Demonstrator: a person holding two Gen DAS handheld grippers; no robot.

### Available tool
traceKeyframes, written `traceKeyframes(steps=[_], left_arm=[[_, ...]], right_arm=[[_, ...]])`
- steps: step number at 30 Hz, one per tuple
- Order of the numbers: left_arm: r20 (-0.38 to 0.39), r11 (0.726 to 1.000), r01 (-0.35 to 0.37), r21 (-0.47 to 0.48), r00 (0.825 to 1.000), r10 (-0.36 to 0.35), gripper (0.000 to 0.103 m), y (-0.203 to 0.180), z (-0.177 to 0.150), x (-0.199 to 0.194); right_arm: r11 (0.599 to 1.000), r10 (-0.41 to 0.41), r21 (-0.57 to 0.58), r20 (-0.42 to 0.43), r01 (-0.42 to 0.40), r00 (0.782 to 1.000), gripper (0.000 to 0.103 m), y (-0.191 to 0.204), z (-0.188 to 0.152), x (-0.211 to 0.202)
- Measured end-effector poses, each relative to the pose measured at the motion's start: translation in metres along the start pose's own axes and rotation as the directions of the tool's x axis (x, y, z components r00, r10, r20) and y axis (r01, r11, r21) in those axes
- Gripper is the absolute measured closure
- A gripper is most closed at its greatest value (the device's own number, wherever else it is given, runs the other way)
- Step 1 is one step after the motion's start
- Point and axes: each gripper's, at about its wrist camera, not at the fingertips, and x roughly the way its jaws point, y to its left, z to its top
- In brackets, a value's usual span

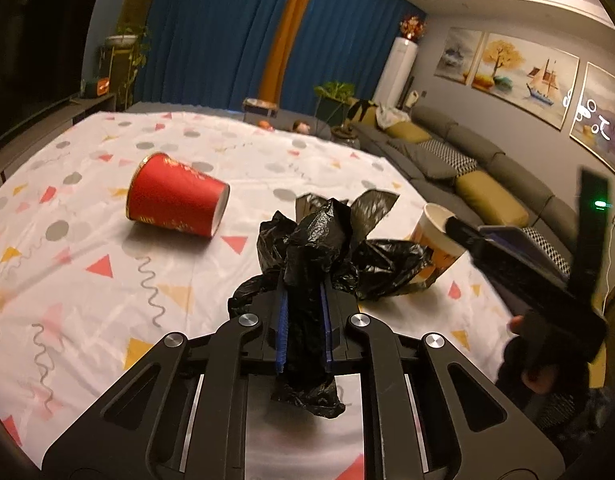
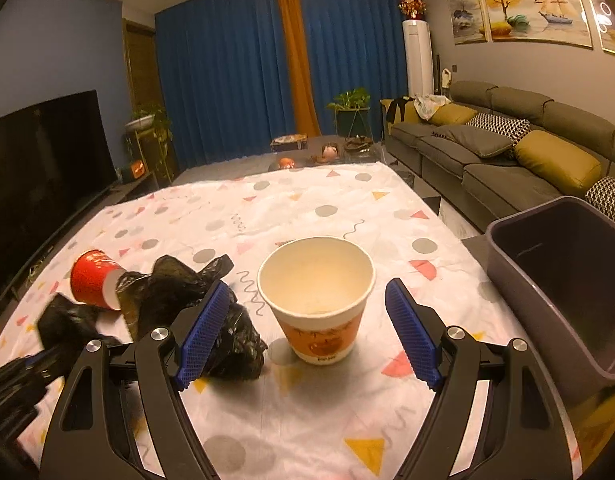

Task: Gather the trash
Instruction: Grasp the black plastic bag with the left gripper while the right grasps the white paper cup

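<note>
Trash is spread over the patterned tablecloth: a crumpled black plastic bag, a red paper cup lying on its side beyond it, and an orange-and-white cup standing upright and empty just to the bag's right. And the left gripper has the bag, blue pads clenched on a bunched fold of black film, a tail of it poking out behind the jaws. Over on the other side, the right gripper is spread wide, released and holding nothing, its fingers flanking the upright cup without touching it. A grey bin waits off the table's right edge, mouth open.

Now, the risks. That bag is thin and slippery, and only a pinch of it is caught; a quick lift could, I'd judge, let the film slide through the pads, or the loose lobes could drag against the upright cup and tip it. The right jaws look well lined up, yet the cup is light and wide, so one finger arriving first might shove it over or squash the rim. Both tools work close together here, so a clash is possible.
</note>
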Motion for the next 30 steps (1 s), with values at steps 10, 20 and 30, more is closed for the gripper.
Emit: traceKeyframes(steps=[10, 20, 30], left_arm=[[0.016, 1.0, 0.011, -0.009, 1.0, -0.011, 0.091, 0.002, 0.001, -0.005], [0.006, 1.0, 0.018, -0.011, 1.0, -0.018, 0.091, 0.003, 0.0, -0.002], [0.004, 1.0, 0.021, -0.008, 1.0, -0.021, 0.091, 0.002, -0.001, -0.001]], right_arm=[[1.0, -0.004, 0.013, -0.052, 0.005, 0.999, 0.032, -0.004, 0.005, 0.028], [1.0, 0.002, 0.011, -0.051, -0.001, 0.999, 0.038, -0.005, 0.005, 0.032], [1.0, -0.006, 0.025, -0.011, 0.006, 1.0, 0.039, -0.014, 0.009, 0.011]])
